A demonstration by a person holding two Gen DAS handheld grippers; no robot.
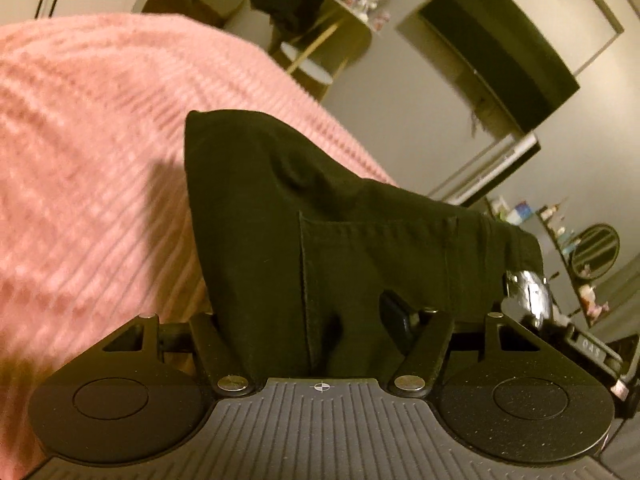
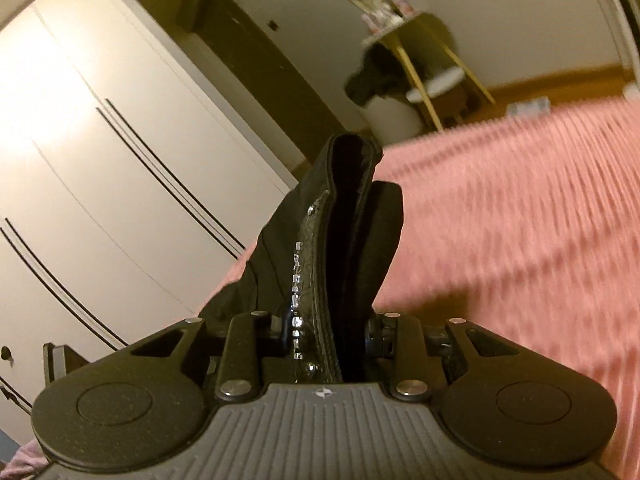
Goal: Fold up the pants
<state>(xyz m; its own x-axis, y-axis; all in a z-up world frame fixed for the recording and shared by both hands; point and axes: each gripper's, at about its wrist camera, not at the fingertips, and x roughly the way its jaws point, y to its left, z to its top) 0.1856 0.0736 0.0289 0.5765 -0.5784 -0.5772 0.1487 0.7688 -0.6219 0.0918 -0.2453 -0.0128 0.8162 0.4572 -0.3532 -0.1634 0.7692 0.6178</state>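
Black pants [image 1: 320,220] hang bunched in front of the left wrist camera, a back pocket facing it, above a pink ribbed bed cover [image 1: 92,160]. My left gripper [image 1: 320,328] is shut on the pants; the cloth hides its fingertips. In the right wrist view, my right gripper [image 2: 332,328] is shut on the pants' waistband [image 2: 340,232], where a glossy black patch with silver lettering [image 2: 298,300] shows. The waistband stands upright out of the jaws. The other gripper's metal parts [image 1: 528,292] show at the right edge of the pants.
The pink bed cover [image 2: 520,220] fills the right of the right wrist view. A white wardrobe [image 2: 100,140] stands at the left. A stool with a dark garment [image 1: 292,8] and a small shelf stand by the far wall. A dark TV [image 1: 500,52] hangs on the wall.
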